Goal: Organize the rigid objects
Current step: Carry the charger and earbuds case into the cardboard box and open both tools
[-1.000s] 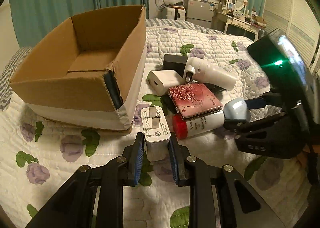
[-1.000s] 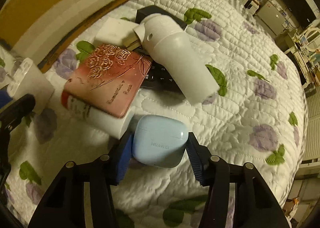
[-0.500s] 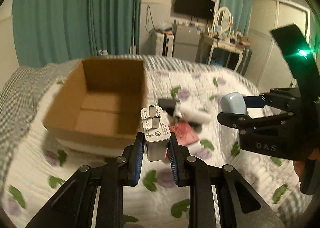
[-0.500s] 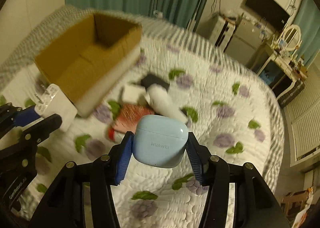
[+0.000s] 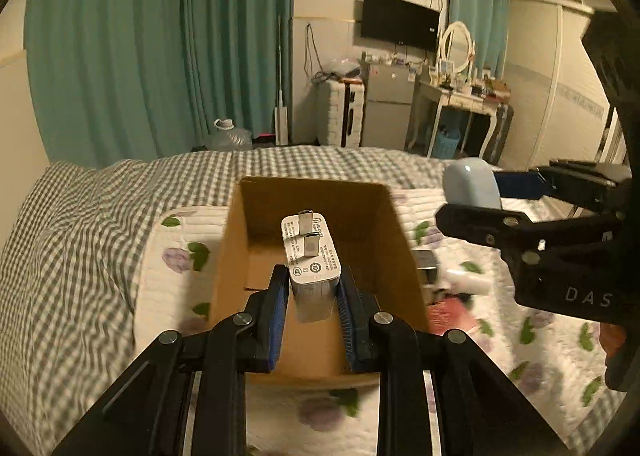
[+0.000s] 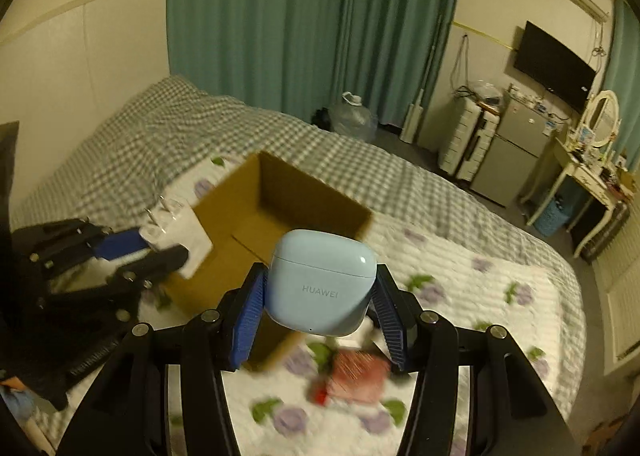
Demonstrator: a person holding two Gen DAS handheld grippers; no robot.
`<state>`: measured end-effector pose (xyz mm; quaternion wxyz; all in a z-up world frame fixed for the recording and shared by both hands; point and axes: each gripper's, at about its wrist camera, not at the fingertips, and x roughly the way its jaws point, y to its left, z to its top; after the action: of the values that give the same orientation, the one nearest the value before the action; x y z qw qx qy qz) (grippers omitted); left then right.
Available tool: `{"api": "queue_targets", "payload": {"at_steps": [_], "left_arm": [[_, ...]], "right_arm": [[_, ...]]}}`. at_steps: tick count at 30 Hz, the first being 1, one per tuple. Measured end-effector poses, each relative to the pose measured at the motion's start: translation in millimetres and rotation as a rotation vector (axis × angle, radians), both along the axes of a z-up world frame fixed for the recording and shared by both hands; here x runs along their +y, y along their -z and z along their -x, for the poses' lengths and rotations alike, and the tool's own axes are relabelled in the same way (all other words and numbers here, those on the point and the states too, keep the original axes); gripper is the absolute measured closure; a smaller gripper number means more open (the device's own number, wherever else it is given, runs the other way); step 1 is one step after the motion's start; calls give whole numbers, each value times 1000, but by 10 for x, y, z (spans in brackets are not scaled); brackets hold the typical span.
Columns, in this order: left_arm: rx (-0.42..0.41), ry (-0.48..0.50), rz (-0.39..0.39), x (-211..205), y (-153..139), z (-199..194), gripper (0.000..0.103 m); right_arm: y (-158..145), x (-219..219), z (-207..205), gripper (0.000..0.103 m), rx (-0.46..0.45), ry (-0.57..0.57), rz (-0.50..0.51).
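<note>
White charger [image 5: 310, 256]: clamped between the blue pads of the left gripper [image 5: 313, 310], prongs pointing up and away, held in the air above the near part of the cardboard box [image 5: 384, 216].
Blue earbud case [image 6: 320, 282]: pinched at its sides by the closed right gripper [image 6: 320, 312], carried in the air in front of the box's near corner, lid uppermost.
Box: open-topped, set on the bed [image 5: 100, 256]; its floor looks bare where it is seen.
Risk, early release: either item could be dropped short and land on the quilt or strike the rim if the jaws are opened before the opening is cleared.
Risk, collision: both grippers are aimed at one opening and are near each other, so they could knock together over it.
Risk, slip: the case is rounded and smooth, so it may rotate in the pads.
Around: a red case [image 6: 358, 374] and white items [image 5: 466, 282] are left on the quilt beside the box, blurred.
In the way: nothing is seen between either item and the opening except the near wall.
</note>
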<state>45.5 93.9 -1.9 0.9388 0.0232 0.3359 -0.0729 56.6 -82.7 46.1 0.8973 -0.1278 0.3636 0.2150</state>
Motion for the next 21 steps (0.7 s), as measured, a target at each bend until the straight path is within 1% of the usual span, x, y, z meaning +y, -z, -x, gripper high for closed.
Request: {"api": "queue_targets", "payload": {"at_steps": [2,4,8,12,14,16,17,18,19,21], "left_arm": [[13,8,-20,61,110,-119,79],[29,16,-24,121,236,-255,79],[56,18,-18,217,442,-445,79],[73,21,-16,247,571,-514,79],[81,17,-22,250,608,-539,78],[83,12,-33,237,620,-539,74],[75,8,-40,226,602,-525,69],[61,-7,-50,220,572,-504,50],[42,-18,-53,212,531,-466,44],[9,-34,-47,210,441,-401,43]], "right_arm": [[99,148,-156,50,5,-1,3],[250,285,-372,50,24,6,6],[571,373,-662,50,74,32,10],[826,409,-806,50,105,24,-3],[890,409,-851,50,102,24,-27],[905,390,-865,50,95,29,-51],[901,382,-863,50,95,30,-59],[877,362,-845,45,85,34,-64],[825,320,-813,31,63,44,-70],[685,200,-727,21,20,63,-101]]}}
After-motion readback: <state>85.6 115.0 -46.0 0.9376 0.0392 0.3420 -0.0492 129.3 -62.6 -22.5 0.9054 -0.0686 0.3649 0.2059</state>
